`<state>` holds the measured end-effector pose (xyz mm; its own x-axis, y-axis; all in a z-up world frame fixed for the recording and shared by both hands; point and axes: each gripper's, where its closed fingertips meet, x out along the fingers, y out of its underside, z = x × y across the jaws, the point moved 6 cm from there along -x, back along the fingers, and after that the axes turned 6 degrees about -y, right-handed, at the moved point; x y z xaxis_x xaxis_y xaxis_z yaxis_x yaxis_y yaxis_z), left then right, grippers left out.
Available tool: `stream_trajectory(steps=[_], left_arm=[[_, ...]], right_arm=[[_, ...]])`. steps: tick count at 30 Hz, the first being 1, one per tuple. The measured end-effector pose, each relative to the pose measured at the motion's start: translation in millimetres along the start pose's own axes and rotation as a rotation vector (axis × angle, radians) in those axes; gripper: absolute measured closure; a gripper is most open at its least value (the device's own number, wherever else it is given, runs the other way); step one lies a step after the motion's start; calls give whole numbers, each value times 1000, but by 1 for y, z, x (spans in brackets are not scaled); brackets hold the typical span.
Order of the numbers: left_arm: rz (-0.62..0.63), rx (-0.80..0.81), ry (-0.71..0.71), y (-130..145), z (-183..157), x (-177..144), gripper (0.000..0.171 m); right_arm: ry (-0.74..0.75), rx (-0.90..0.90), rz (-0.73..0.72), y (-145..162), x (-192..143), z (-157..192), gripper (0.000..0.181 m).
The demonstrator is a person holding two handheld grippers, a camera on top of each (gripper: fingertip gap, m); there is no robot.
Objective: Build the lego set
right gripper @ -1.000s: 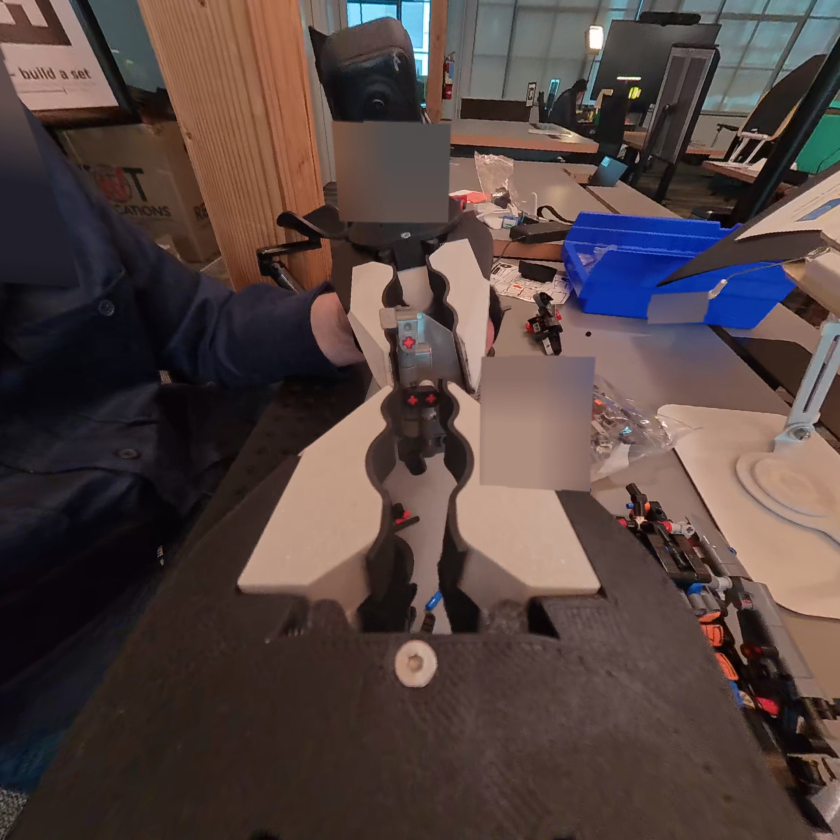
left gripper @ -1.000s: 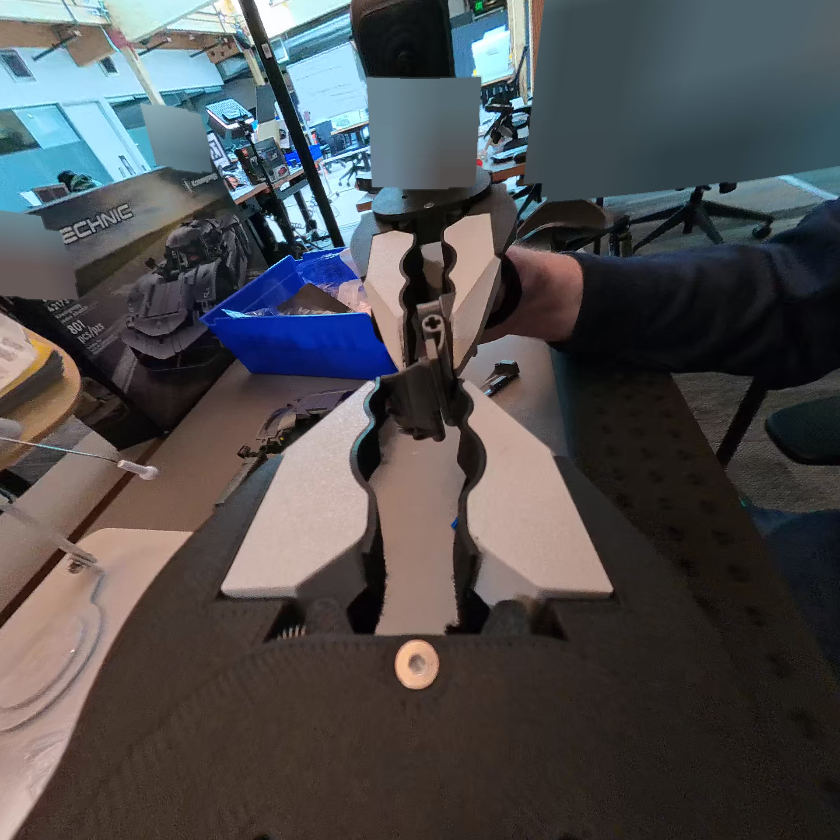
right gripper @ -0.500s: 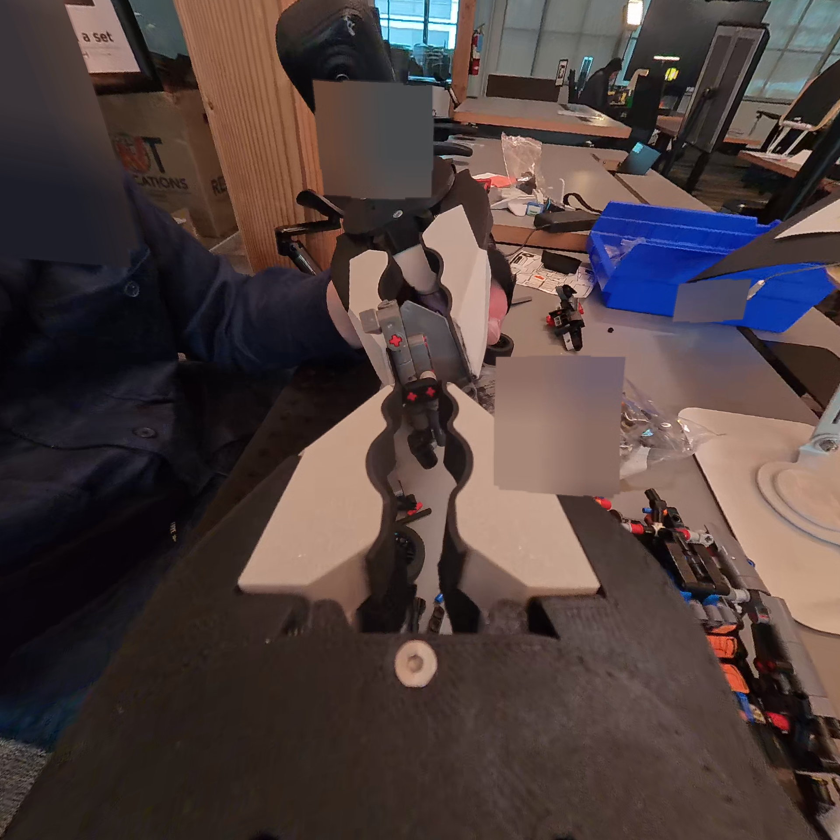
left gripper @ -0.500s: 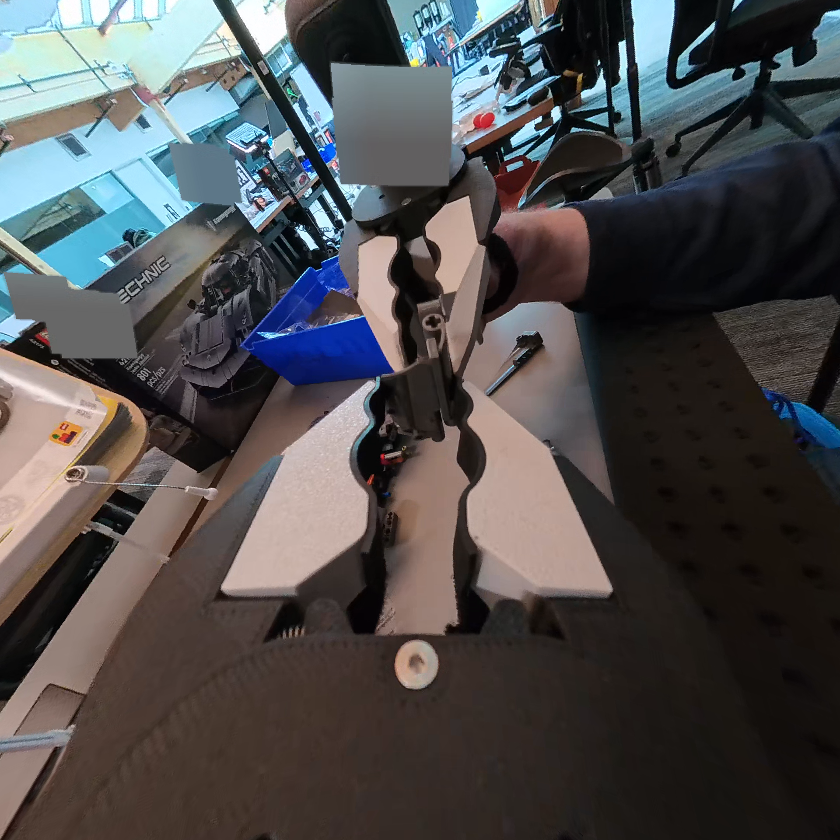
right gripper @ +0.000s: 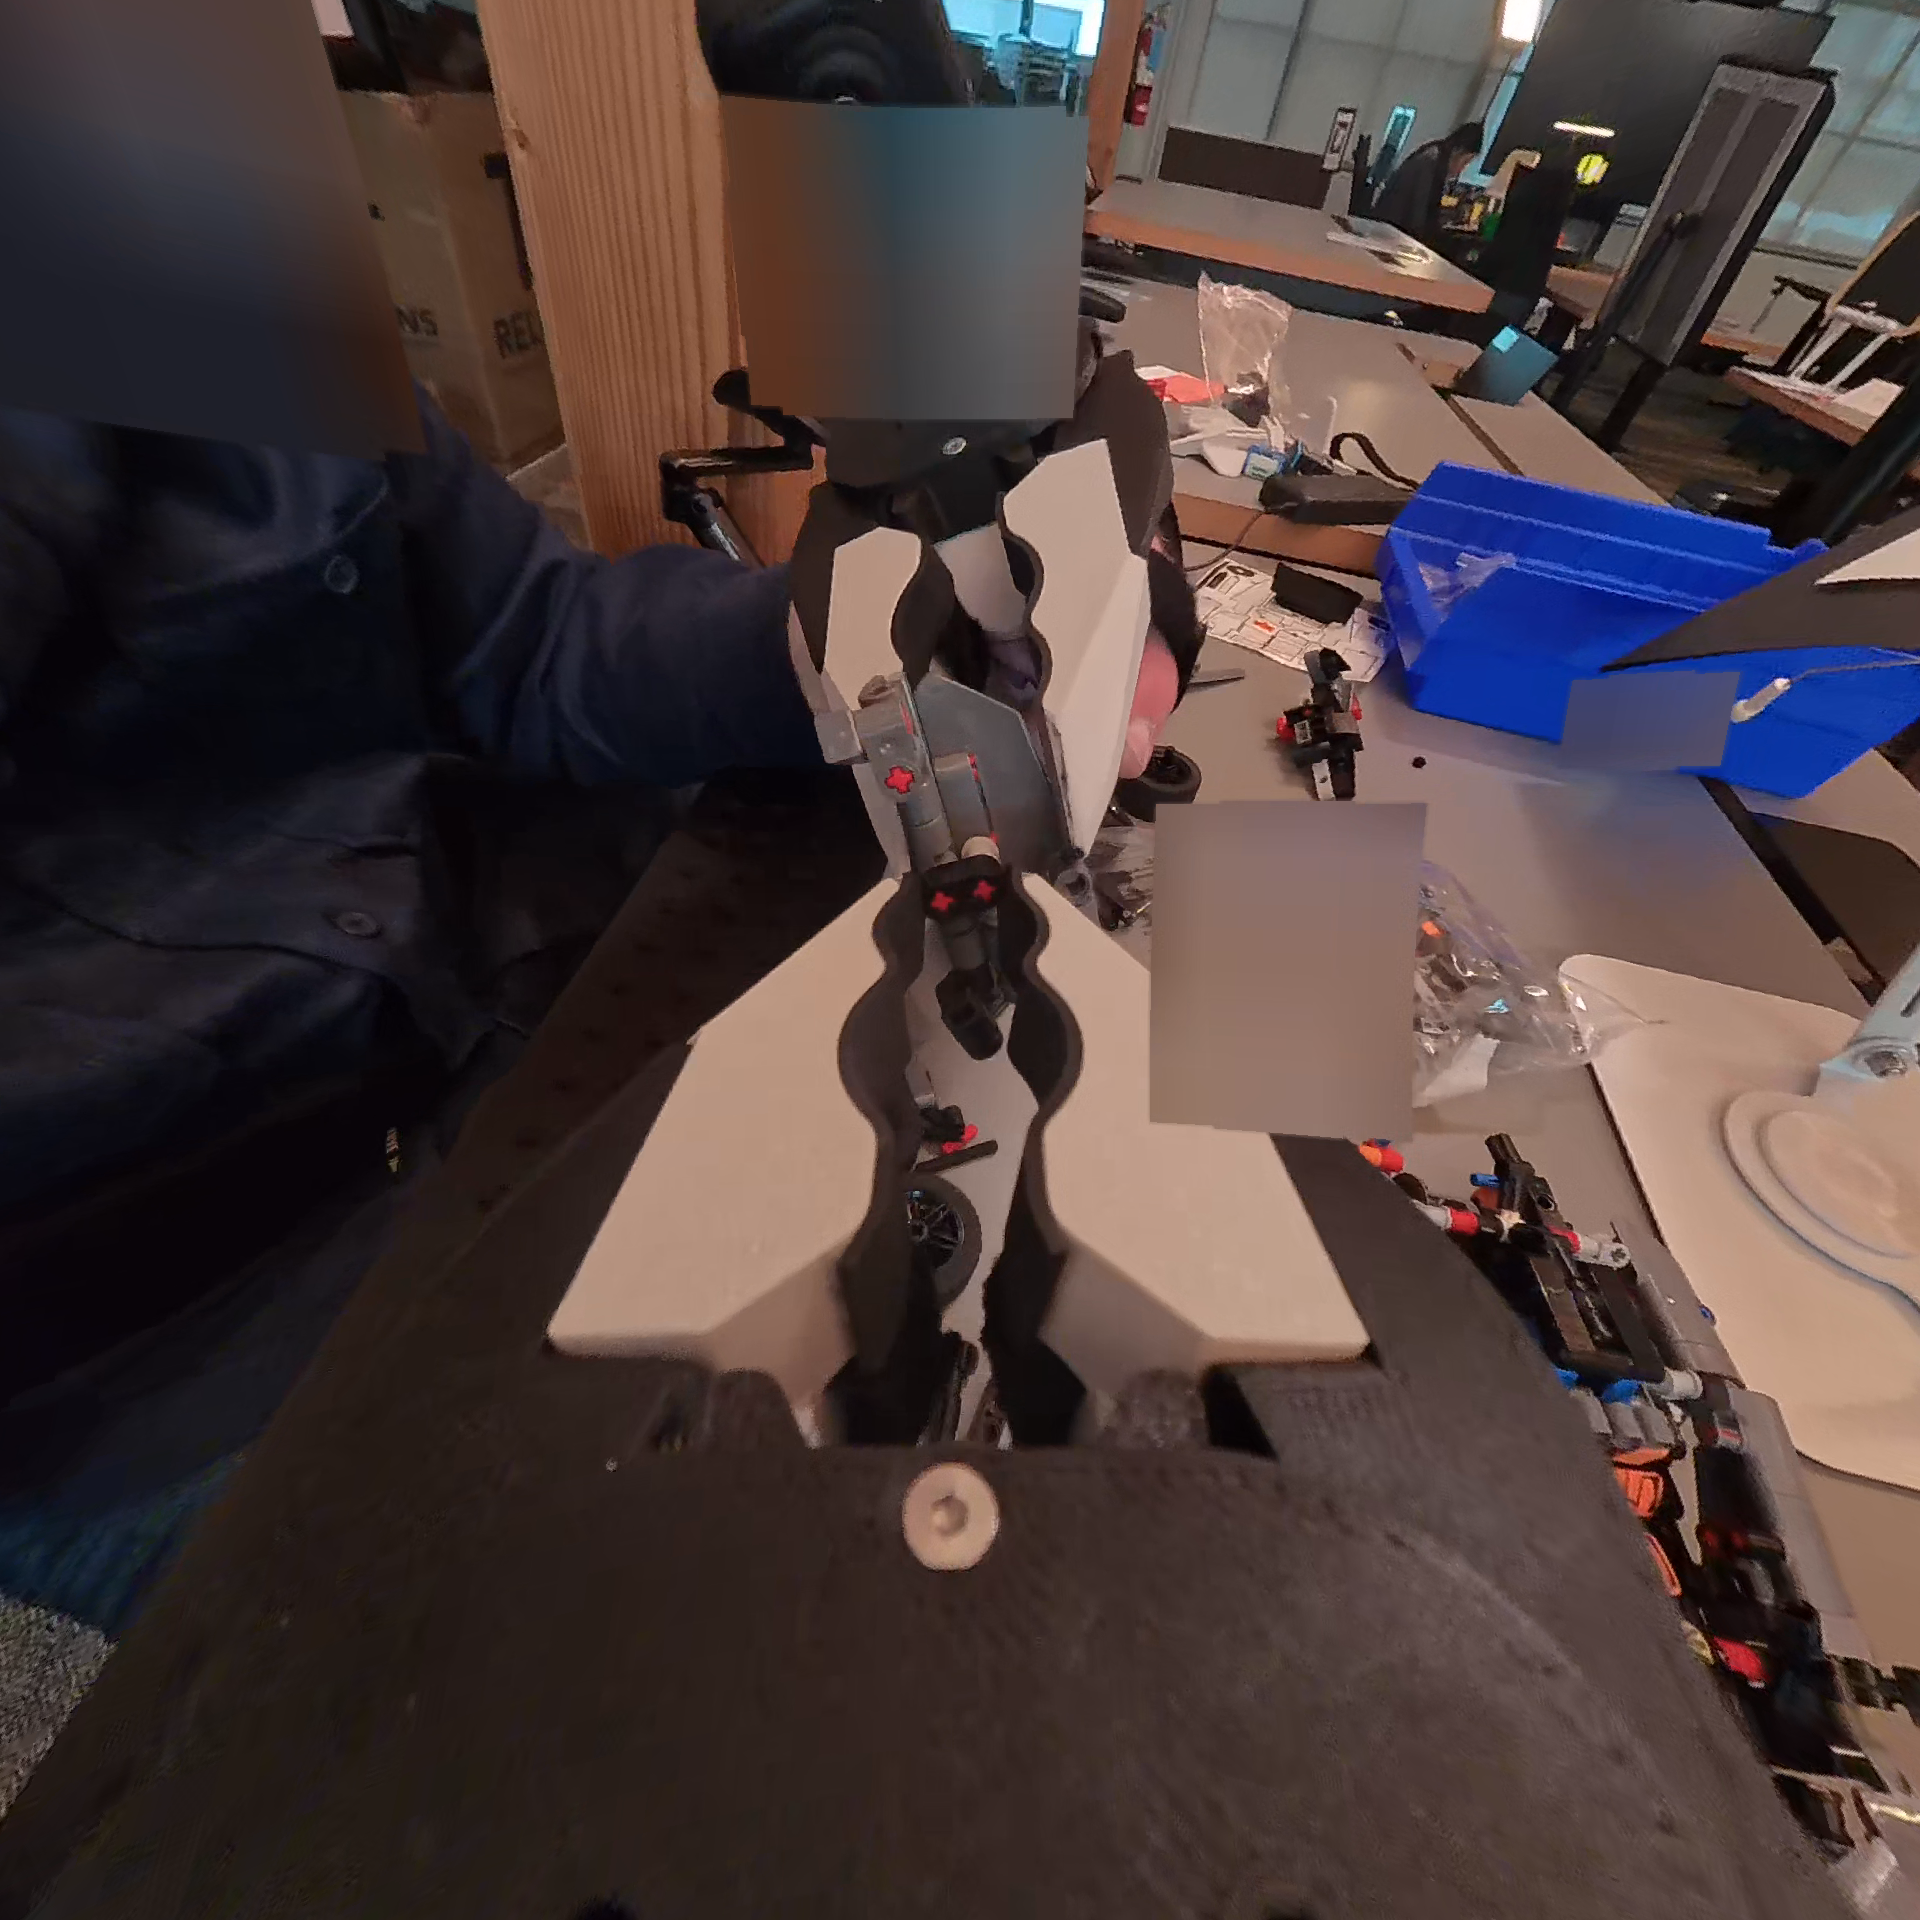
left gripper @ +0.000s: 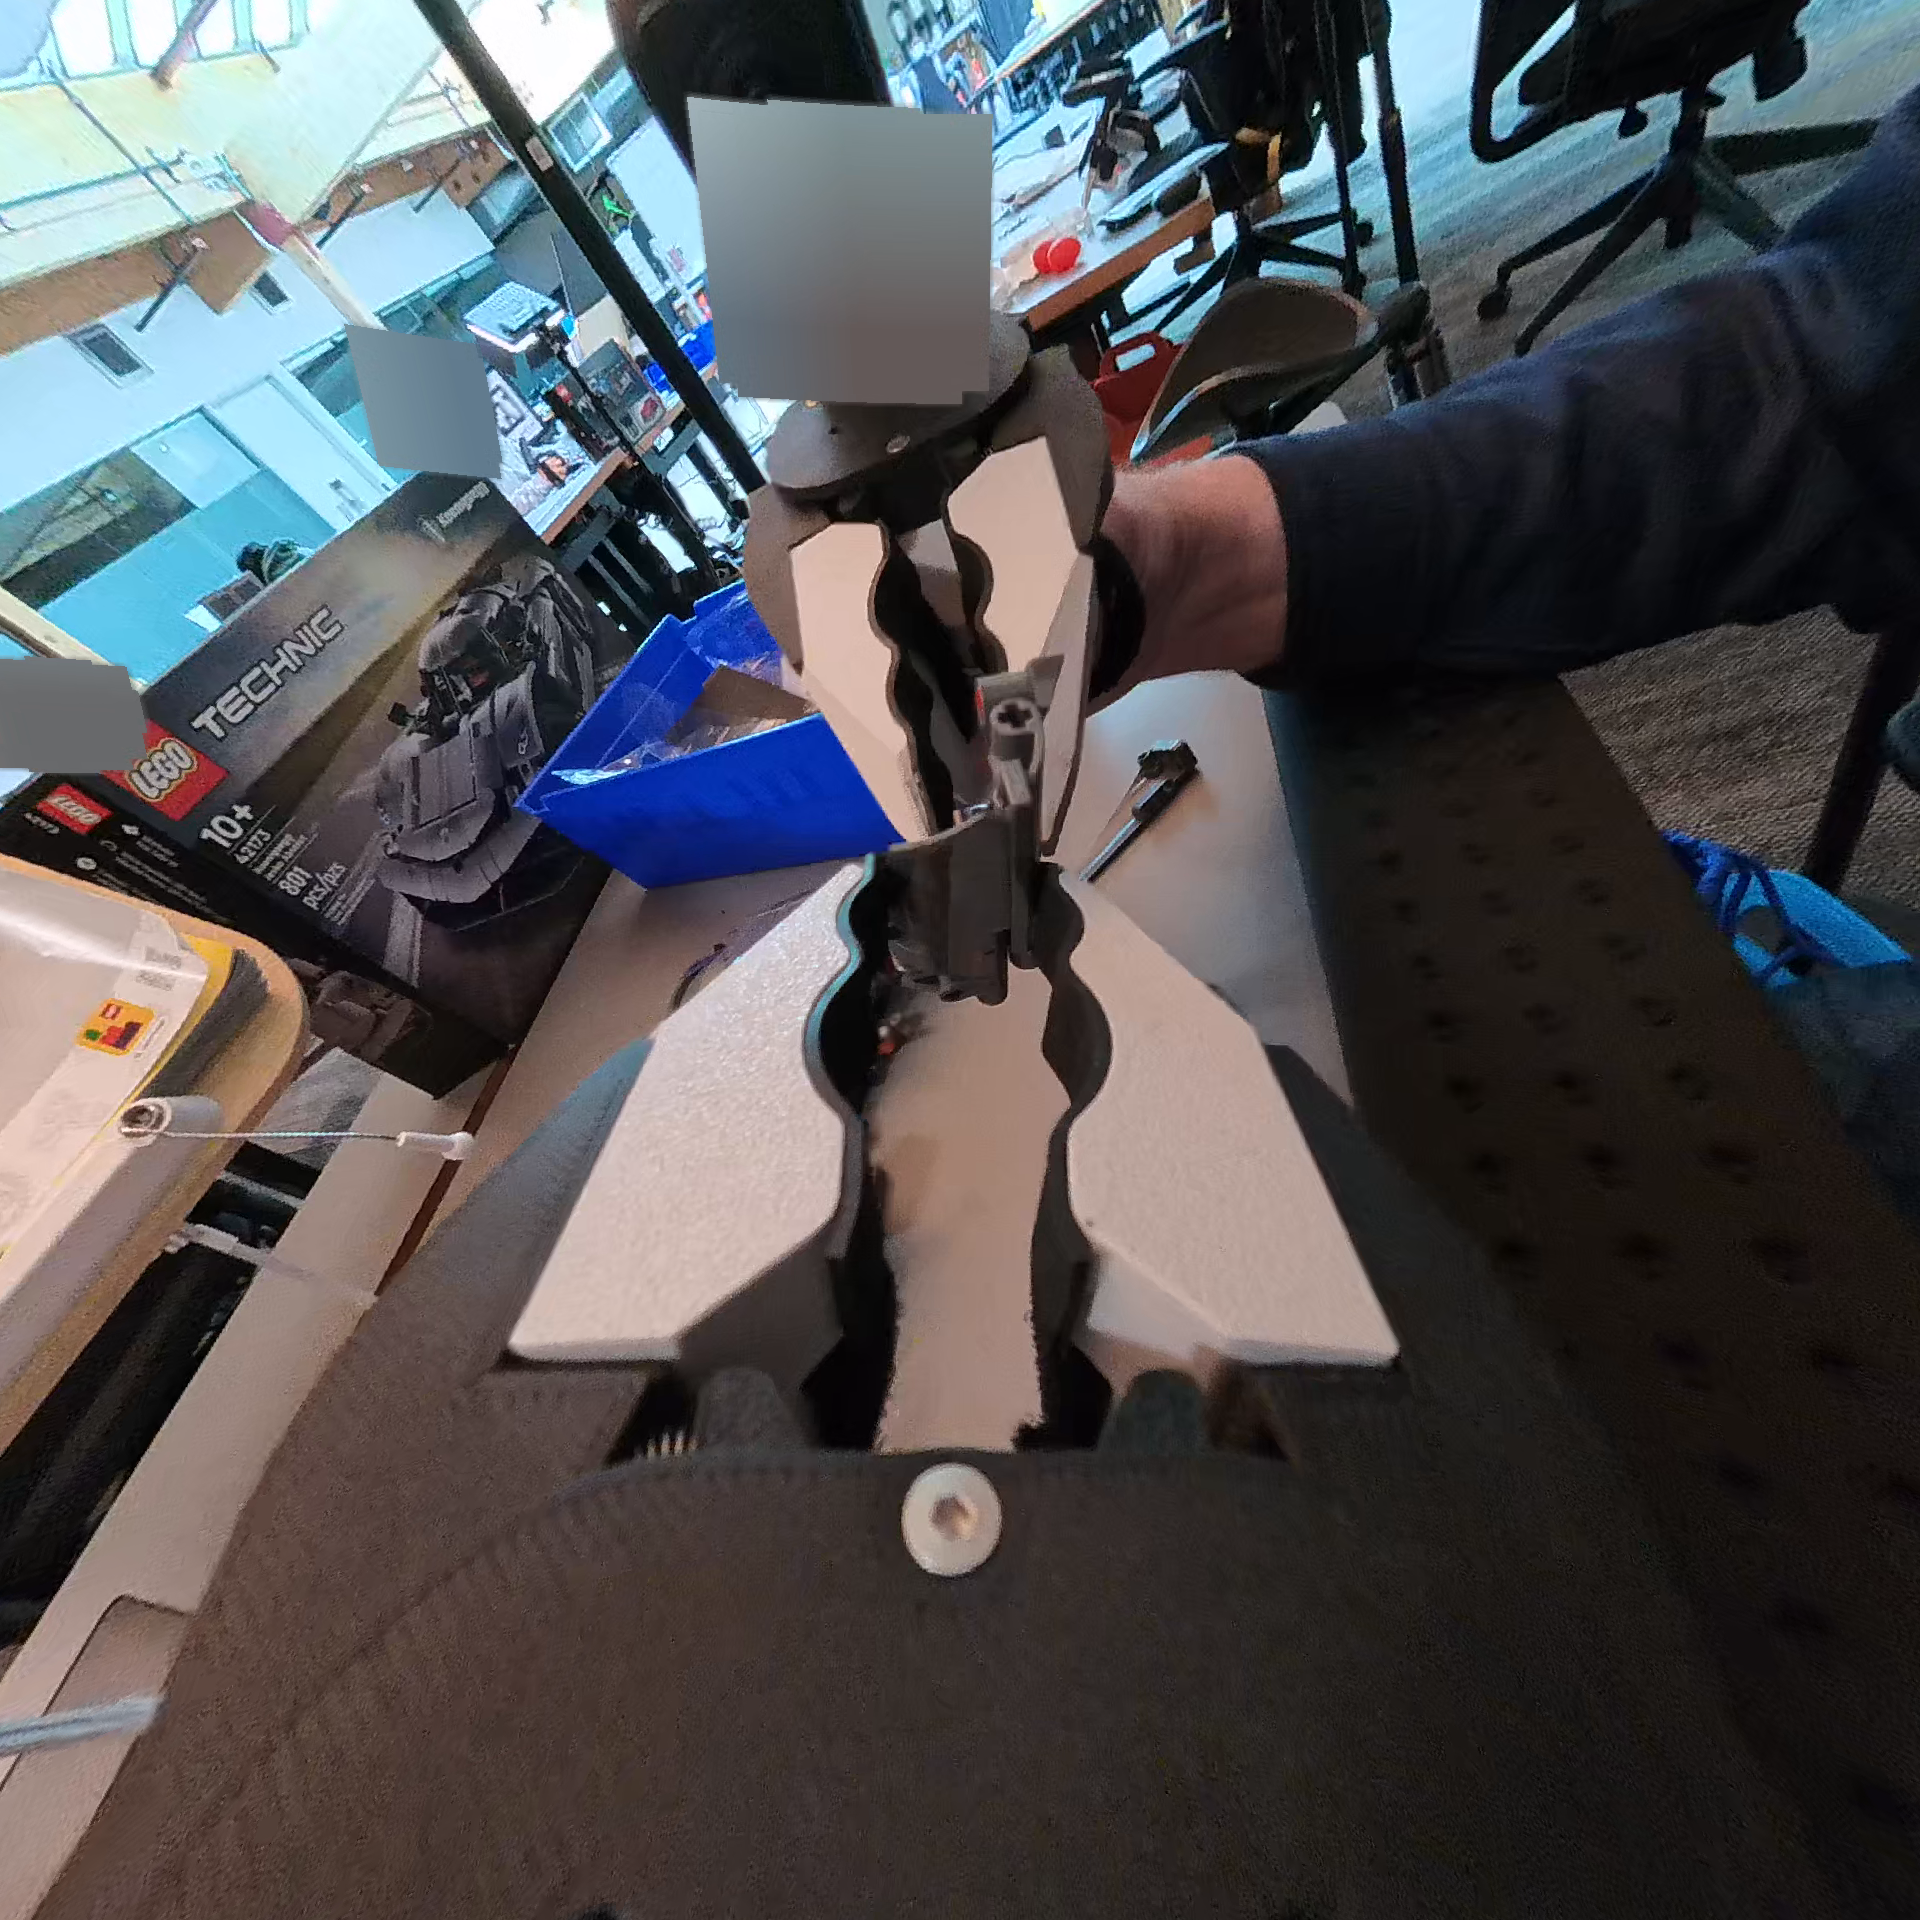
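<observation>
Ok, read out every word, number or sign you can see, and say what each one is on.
I won't quote writing; this is what bears it.
Dark set box: logo, large and small print.
Booklet: small coloured mark, print blurred.
Cardboard box: large letters, partly hidden.
Paper sheet: too small to read.

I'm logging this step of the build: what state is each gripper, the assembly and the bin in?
left gripper: shut on the grey assembly.
right gripper: shut on the grey assembly's other end.
grey assembly: held in the air between both grippers.
blue bin: open-topped, on the table, clear bags inside.
</observation>
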<state>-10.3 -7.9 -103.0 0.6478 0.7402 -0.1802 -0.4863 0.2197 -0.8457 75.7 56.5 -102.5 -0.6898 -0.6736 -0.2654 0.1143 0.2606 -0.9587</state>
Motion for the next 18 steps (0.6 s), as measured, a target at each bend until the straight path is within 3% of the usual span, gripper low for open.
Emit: stream_trajectory(steps=[18], left_arm=[[24,0,70,4,-11,6,148]], right_arm=[[-64,32,9,14,-8,7,169]])
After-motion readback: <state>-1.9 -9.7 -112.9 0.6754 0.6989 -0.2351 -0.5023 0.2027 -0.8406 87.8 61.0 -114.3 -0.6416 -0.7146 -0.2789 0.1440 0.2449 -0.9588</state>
